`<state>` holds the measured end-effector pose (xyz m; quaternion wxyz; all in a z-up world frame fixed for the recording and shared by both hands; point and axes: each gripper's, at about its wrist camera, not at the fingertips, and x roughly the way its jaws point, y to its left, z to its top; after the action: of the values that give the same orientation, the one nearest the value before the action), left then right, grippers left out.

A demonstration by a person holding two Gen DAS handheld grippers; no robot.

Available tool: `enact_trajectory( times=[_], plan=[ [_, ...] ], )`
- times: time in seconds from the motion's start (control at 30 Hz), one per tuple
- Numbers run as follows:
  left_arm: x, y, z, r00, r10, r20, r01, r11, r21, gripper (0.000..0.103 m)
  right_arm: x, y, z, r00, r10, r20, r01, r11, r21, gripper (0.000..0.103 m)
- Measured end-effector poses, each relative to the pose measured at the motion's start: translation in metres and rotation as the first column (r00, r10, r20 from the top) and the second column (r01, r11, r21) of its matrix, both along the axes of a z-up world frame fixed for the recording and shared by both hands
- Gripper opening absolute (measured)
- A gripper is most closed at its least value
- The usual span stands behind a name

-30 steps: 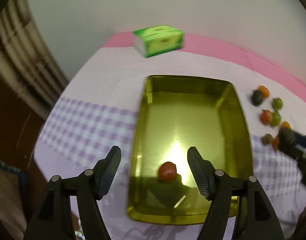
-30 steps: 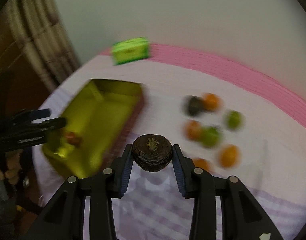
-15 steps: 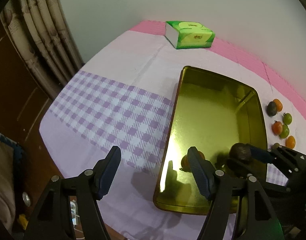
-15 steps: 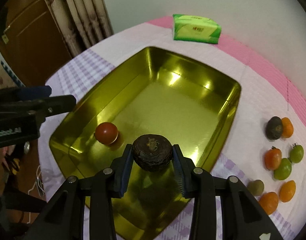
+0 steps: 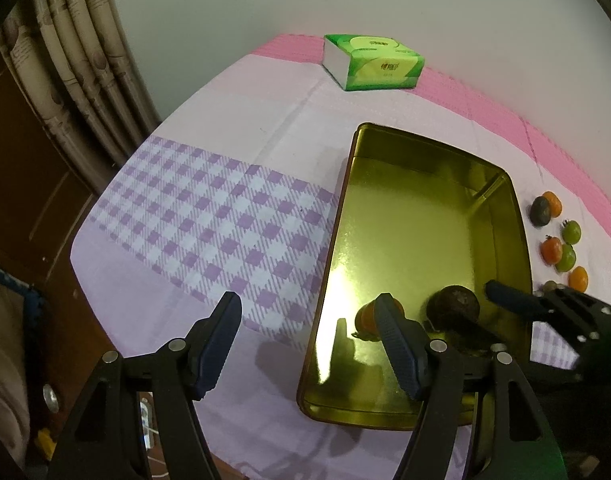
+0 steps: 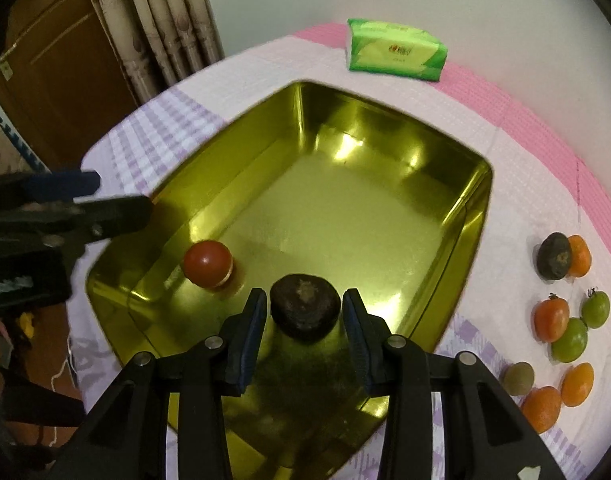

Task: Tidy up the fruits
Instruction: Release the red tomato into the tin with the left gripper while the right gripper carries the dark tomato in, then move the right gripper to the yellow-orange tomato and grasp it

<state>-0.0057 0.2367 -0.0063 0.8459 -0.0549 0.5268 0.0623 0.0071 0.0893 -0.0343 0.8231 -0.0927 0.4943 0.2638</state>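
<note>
Now, from left to right: the left gripper hangs spread and empty over the checked tablecloth beside the gold tray, having drawn off it. The red tomato lies inside. Next to it, the right gripper has just parted and released the dark brown fruit onto the tray floor. Eight fruits wait at right, so sorting is barely begun.
</note>
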Motion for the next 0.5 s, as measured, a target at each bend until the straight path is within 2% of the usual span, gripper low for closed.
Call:
enact_trajectory(
  times=[0.13,0.23,0.37,0.5],
  plan=[
    [0.0,-0.003,0.001,1.0,-0.01,0.009,0.01,1.0,0.002,0.069,-0.009,-0.037,0.027,0.996,-0.069,0.058,0.065,0.996,0.066,0.039],
    [0.0,-0.006,0.002,1.0,-0.022,0.014,0.022,1.0,0.009,0.069,-0.012,-0.086,0.039,0.98,-0.176,0.097,0.169,0.983,0.072,0.041],
    [0.0,-0.011,0.002,0.999,-0.046,0.013,0.045,0.999,0.02,0.069,-0.01,-0.151,0.035,0.942,-0.316,0.116,0.315,0.949,0.028,0.041],
    [0.001,-0.02,0.002,0.997,-0.081,0.012,0.08,0.996,0.029,0.069,-0.01,-0.206,0.022,0.901,-0.422,0.096,0.424,0.905,-0.001,0.041]
  ],
)
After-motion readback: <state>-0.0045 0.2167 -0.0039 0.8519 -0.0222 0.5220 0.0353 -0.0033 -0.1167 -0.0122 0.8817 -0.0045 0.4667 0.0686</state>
